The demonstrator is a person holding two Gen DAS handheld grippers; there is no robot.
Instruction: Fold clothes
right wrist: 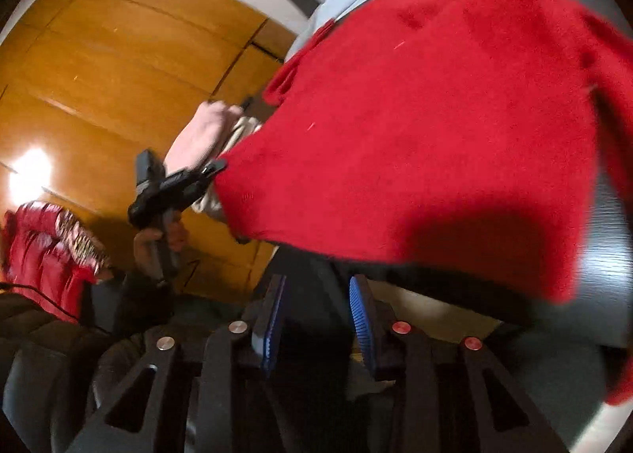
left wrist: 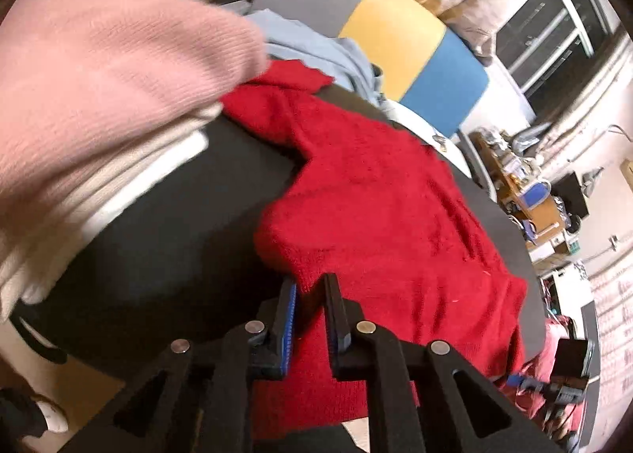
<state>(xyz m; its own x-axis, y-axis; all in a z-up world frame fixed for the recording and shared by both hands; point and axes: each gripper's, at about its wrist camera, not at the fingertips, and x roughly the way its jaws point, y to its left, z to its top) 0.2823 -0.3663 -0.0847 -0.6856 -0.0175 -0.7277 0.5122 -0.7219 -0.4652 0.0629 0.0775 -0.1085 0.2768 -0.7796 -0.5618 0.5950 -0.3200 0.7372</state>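
Two views are given: in the left wrist view, the left gripper (left wrist: 310,308) is clenched on the near hem of the red sweater (left wrist: 379,192), which lies spread on the dark table (left wrist: 166,239) beside a pink stack (left wrist: 99,77). In the right wrist view, the right gripper (right wrist: 316,314) stands narrowed under the sweater's lifted edge, but whether cloth is pinched cannot be told. The lifting step seems to be in hand, and next the edge should be carried over evenly.

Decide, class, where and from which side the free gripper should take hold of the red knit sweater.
Judging by its pose: the red knit sweater overhangs the table edge. Its near hem suits the right gripper, coming from the near side.
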